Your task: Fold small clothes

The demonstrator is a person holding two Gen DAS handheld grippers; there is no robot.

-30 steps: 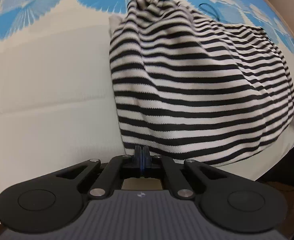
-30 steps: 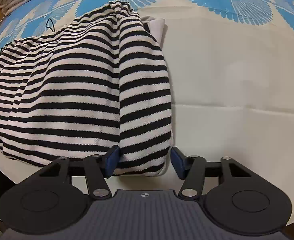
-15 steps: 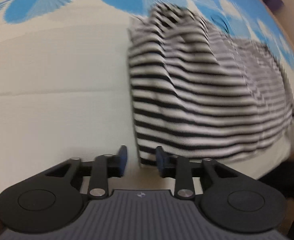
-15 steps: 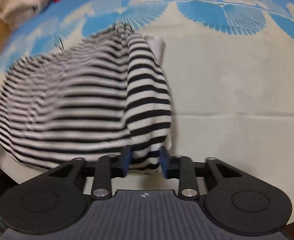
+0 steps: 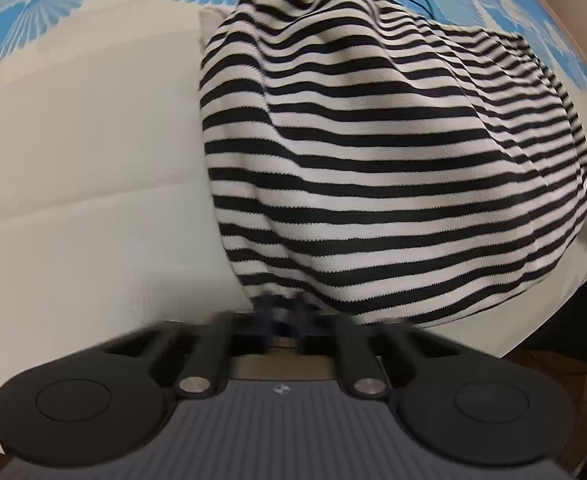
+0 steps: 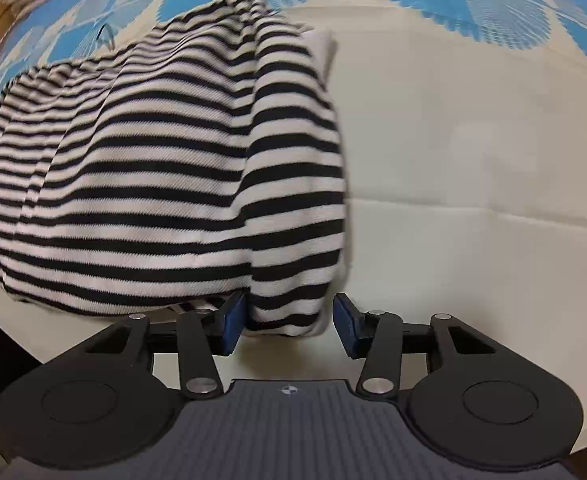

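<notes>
Bare cloth (image 6: 473, 160) beside striped garment (image 6: 153, 180) lies open.

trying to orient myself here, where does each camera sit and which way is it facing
Left wrist: on the left tongs, low at the table's near edge, looking forward over the striped garment, which fills the right; its blurred fingers look nearly closed at the hem.
Right wrist: on the right tongs, same low forward look, garment on the left; its blue-padded fingers stand open around a hanging fold.
Shared: the striped garment and the cream and blue tablecloth.
</notes>
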